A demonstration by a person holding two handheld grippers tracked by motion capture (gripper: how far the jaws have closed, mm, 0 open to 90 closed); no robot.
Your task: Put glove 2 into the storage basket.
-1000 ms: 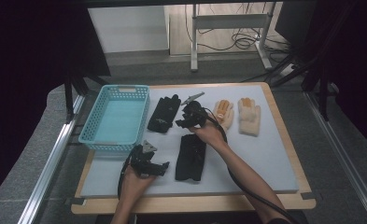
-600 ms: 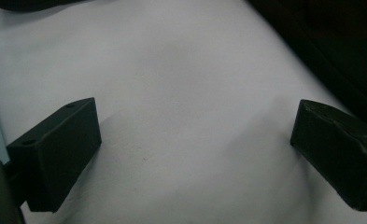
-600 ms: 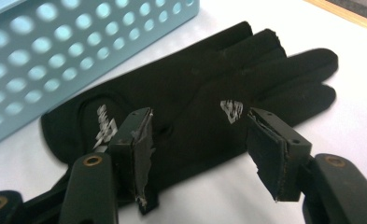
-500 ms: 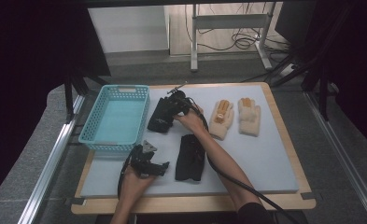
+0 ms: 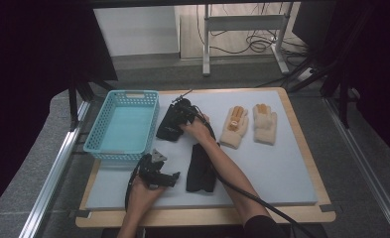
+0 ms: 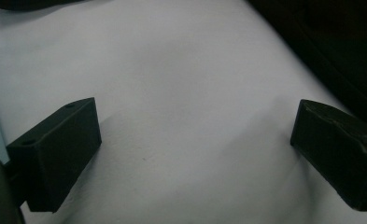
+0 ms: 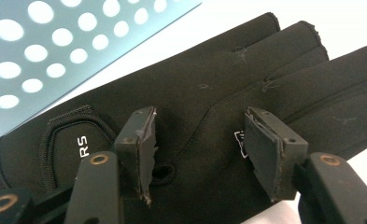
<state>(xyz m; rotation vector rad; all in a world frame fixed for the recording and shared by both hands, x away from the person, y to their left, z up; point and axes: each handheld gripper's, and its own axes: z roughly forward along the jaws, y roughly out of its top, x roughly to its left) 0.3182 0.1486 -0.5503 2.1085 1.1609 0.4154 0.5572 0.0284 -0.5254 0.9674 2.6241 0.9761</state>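
High view: the right gripper [image 5: 178,115] reaches forward over the far black glove [image 5: 168,125], which lies flat on the bench [image 5: 282,168] just beside the blue basket [image 5: 120,126], likely bound for it; the left gripper [image 5: 155,173] rests low beside the near black glove [image 5: 201,168]; left gripper view: its jaws stand wide over bare mat; right gripper view: the jaws, just closing, straddle the glove's back, not yet pinching

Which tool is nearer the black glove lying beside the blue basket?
Right. The right tool is directly over that black fabric glove, jaws straddling it; the left tool sits near the table's front edge.
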